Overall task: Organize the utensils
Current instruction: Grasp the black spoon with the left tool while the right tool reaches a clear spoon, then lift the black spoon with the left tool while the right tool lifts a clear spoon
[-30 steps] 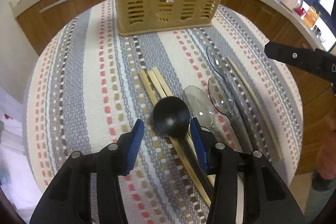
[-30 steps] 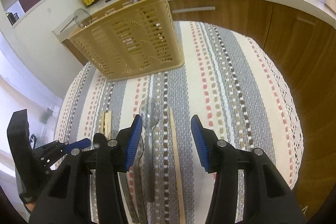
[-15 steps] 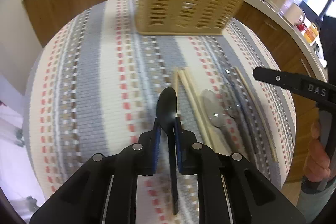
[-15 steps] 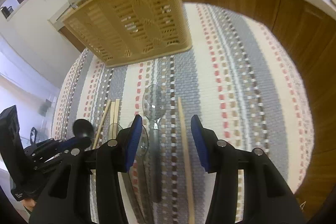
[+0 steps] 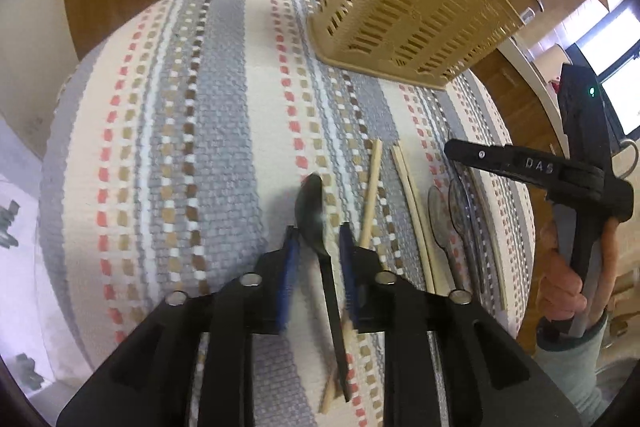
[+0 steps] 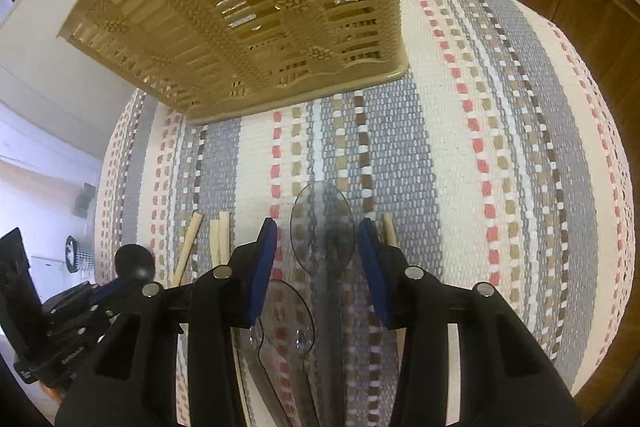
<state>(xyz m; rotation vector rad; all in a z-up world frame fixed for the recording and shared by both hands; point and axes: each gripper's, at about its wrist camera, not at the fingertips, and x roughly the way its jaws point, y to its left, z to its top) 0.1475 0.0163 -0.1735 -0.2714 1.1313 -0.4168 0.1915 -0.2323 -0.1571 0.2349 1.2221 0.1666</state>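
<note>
Barely started tbh. Left gripper (image 5: 316,247) is opening, black spoon (image 5: 310,211) loose between its pads over the striped cloth (image 5: 208,131). Chopsticks (image 5: 370,193) lie on the cloth. Right gripper (image 6: 316,259) is closing around the clear spoon (image 6: 322,223), not yet pinching. Basket (image 6: 256,7) contents: can't tell.

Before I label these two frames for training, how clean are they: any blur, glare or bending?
Left wrist view: motion blur smears the cloth and the black spoon, window blown out, edges bent by fisheye. Right wrist view: sharper, basket crisp, clear spoon faint against the stripes, same barrel bending.
</note>
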